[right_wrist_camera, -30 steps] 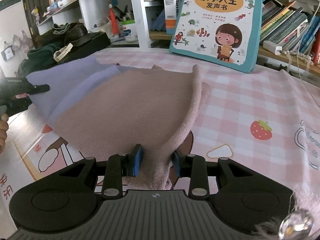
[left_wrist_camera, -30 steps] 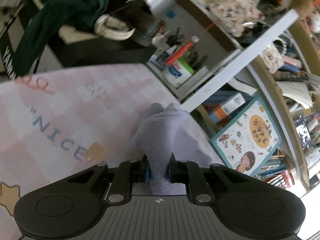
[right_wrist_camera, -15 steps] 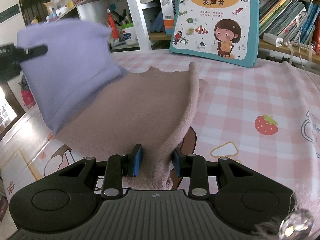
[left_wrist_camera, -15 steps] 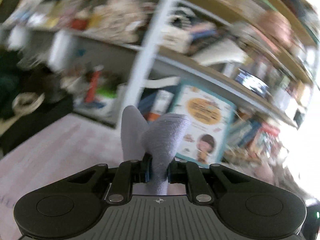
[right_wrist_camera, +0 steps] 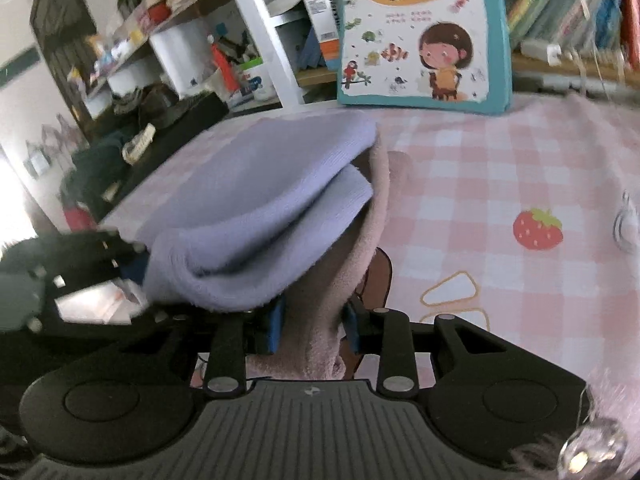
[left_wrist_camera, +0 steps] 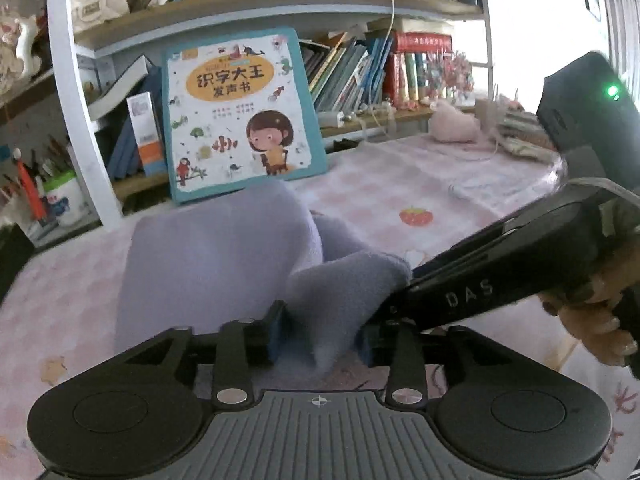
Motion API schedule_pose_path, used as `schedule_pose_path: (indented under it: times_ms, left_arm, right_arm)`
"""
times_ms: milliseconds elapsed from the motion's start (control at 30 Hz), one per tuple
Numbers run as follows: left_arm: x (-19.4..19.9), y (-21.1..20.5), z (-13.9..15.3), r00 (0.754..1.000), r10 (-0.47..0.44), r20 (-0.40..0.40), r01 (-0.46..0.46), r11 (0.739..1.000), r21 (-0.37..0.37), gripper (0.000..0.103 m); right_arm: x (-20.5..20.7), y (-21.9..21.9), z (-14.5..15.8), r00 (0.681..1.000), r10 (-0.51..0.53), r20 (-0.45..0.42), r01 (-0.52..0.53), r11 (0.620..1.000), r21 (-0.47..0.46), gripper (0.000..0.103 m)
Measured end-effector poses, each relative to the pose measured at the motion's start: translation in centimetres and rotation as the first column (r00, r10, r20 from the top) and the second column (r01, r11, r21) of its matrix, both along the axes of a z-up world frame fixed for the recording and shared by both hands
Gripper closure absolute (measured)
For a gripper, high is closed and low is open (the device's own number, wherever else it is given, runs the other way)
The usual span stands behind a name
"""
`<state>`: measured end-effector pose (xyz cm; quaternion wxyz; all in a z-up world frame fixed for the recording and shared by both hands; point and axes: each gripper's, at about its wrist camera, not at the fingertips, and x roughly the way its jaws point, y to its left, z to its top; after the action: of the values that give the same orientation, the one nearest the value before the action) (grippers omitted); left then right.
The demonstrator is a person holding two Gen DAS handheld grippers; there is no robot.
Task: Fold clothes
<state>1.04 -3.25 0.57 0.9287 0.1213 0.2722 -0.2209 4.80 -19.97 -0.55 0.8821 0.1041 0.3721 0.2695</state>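
Note:
A soft cloth, lilac [left_wrist_camera: 216,256] on one face and dusty pink [right_wrist_camera: 360,280] on the other, lies on the pink checked table cover [right_wrist_camera: 480,168]. Its lilac part [right_wrist_camera: 260,192] is folded over the pink part. My left gripper [left_wrist_camera: 320,338] has its jaws opening, and a lilac fold sits loosely between the pads. My right gripper [right_wrist_camera: 314,328] is shut on the cloth's pink near edge. The two grippers meet at this corner: the right gripper's black body [left_wrist_camera: 500,280], held by a hand [left_wrist_camera: 592,320], reaches under the lilac fold.
A children's picture book [left_wrist_camera: 240,116] leans against the white shelf [left_wrist_camera: 76,128] at the table's far edge, with rows of books [left_wrist_camera: 380,68] behind it. A pink fluffy item [left_wrist_camera: 456,124] lies at the far right. Dark clothes and clutter [right_wrist_camera: 160,116] are stacked at the left.
My left gripper has carried the lilac corner up and across to the right gripper, rolling level as it went, and its jaws have spread. The right gripper still pinches the pink edge.

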Motion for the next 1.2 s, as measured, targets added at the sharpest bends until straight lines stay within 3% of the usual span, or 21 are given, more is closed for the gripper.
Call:
schedule_pose_path:
  times_ms: [133,300,433,533,700,867,1033,1200]
  left_arm:
    - [-0.5,0.2,0.6,1.000,-0.020,-0.003,0.020,0.999,-0.029,0.039]
    - [-2.8,1.1,1.6,0.998,-0.059,0.027,0.061,0.995,-0.084,0.037]
    - [-5.3,3.0,3.1,0.994,-0.032,0.103,0.047,0.988,-0.145,0.037]
    - [-5.0,4.9,3.7,0.990,0.024,0.139,0.001,0.984,-0.179,0.037]
    - [-2.8,7.8,3.9,0.977,0.146,0.158,-0.113,0.973,-0.199,0.038]
    - [-0.3,8.9,2.4,0.970,0.207,0.127,-0.181,0.965,-0.187,0.038]
    - [0.0,8.4,1.5,0.975,0.163,0.150,-0.138,0.977,-0.160,0.039]
    - [0.4,7.3,0.7,0.981,0.105,0.163,-0.088,0.990,-0.111,0.039]
  right_arm:
    - [-0.5,-1.2,0.4,1.000,-0.028,-0.014,0.029,0.999,0.038,0.071]
    - [-1.4,-3.0,1.4,0.998,-0.065,-0.013,0.065,0.994,0.084,0.056]
    - [-1.9,-4.9,1.9,0.993,-0.115,-0.027,0.118,0.982,0.148,0.049]
    - [-1.9,-6.2,2.3,0.989,-0.129,-0.068,0.142,0.957,0.252,0.045]
    - [-0.6,-5.7,2.5,0.988,-0.058,-0.145,0.112,0.908,0.404,0.038]
    - [1.7,-3.3,2.0,0.976,-0.046,-0.214,0.125,0.919,0.373,0.037]
    - [3.8,-1.9,1.9,0.971,-0.036,-0.236,0.131,0.907,0.401,0.036]
    - [5.4,0.2,1.2,0.972,-0.039,-0.233,0.119,0.933,0.340,0.040]
